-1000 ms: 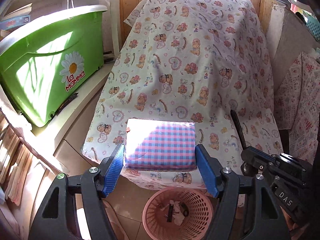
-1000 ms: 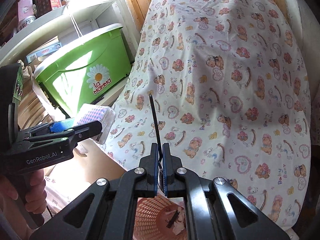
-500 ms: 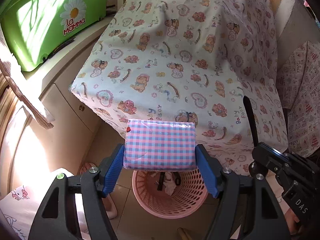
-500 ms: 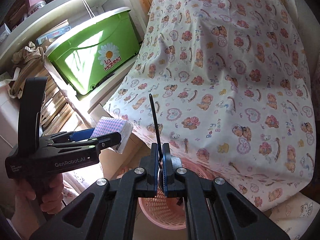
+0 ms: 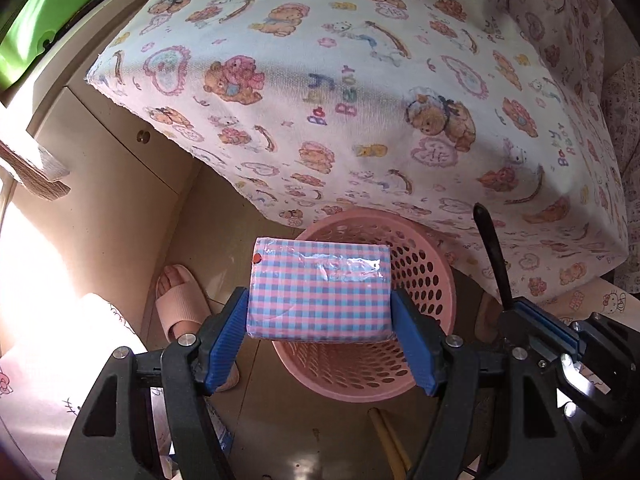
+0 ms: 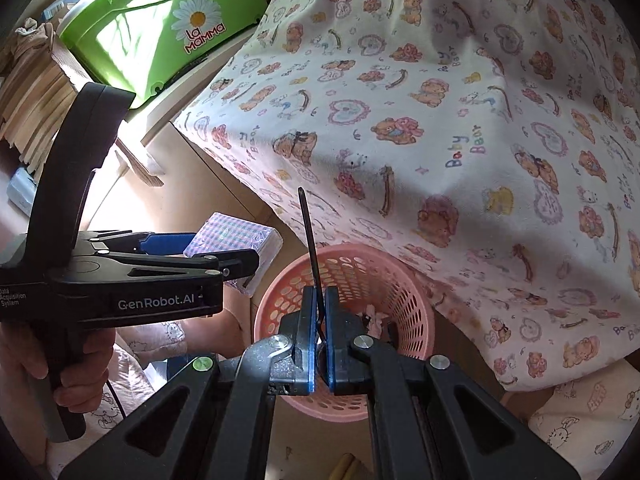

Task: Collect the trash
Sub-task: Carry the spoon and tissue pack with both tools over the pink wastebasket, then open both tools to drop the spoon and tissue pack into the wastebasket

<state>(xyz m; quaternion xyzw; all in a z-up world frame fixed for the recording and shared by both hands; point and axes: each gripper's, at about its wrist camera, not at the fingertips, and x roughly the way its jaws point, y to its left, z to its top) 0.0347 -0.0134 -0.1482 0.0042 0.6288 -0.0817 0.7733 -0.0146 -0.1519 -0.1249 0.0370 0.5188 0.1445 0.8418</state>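
We find the left hand-held gripper [image 5: 320, 344] pinching the checked packet [image 5: 320, 290] directly above the pink basket [image 5: 432, 344]; the right hand-held gripper [image 6: 319, 344] clamps a black stick [image 6: 310, 244], upright over the rim.

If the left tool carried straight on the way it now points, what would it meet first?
Most likely the pink basket, since the left tool holding the checked packet aims down at its mouth; depth is uncertain.

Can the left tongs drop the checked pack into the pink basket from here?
Probably yes. The left tongs hold the checked pack above the pink basket, whose mouth is open. The bear-print cloth overhangs only the far rim. The pack sits toward the basket's left edge, so a small rightward shift looks safer.
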